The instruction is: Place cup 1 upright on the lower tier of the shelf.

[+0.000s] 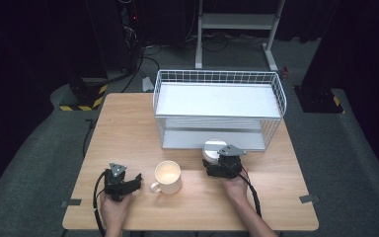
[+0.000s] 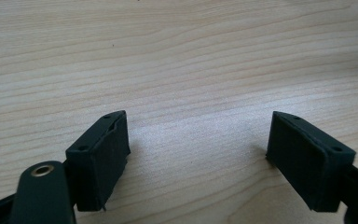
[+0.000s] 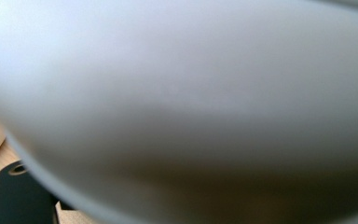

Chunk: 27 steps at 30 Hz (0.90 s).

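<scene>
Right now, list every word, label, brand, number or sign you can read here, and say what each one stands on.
None can be read.
The cream mug, the white bowl, the wire rack and the wooden table show no print.
The yellow and black hazard stripes on the floor base at the far left are a pattern, with no letters.
The small red thing on the floor is too small to tell.

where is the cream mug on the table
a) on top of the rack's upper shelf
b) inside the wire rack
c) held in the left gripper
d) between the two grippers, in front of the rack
d: the high view shows the cream mug standing on the bare table, between the left gripper and the right gripper, on the near side of the white wire rack.
</scene>
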Motion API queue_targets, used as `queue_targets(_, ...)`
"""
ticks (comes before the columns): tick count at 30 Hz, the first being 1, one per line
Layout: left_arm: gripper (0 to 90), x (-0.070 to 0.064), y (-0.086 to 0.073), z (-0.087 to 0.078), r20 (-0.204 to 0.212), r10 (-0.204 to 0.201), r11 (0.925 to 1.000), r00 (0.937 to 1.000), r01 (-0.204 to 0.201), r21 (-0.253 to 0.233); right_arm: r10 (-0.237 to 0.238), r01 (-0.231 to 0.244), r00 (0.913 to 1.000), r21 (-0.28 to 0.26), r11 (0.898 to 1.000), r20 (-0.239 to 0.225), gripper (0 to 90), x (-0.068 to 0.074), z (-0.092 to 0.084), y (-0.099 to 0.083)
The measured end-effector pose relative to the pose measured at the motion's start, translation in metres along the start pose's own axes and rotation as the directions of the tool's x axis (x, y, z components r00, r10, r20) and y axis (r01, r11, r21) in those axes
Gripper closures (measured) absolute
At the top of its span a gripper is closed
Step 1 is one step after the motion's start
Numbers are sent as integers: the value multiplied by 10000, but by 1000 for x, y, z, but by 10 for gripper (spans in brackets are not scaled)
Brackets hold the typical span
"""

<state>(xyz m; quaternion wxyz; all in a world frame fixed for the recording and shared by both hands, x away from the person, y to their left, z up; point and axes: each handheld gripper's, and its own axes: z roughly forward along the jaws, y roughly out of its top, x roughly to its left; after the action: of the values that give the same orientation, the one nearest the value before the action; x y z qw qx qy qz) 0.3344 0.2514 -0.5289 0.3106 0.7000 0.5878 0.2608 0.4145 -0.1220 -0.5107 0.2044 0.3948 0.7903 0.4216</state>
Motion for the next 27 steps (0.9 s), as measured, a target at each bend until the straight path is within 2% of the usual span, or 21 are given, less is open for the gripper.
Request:
queue_targets(8,211,0,0,0,-7,3,10000,10000,-3,-19,-153,152,9999,-78,9999,-11,182,1,0,0)
queue_targets(27,212,1,0,0,17,-1,10000,10000,1,-1,-88,87,9999,-73,9999,-69,185,-3,-6,1)
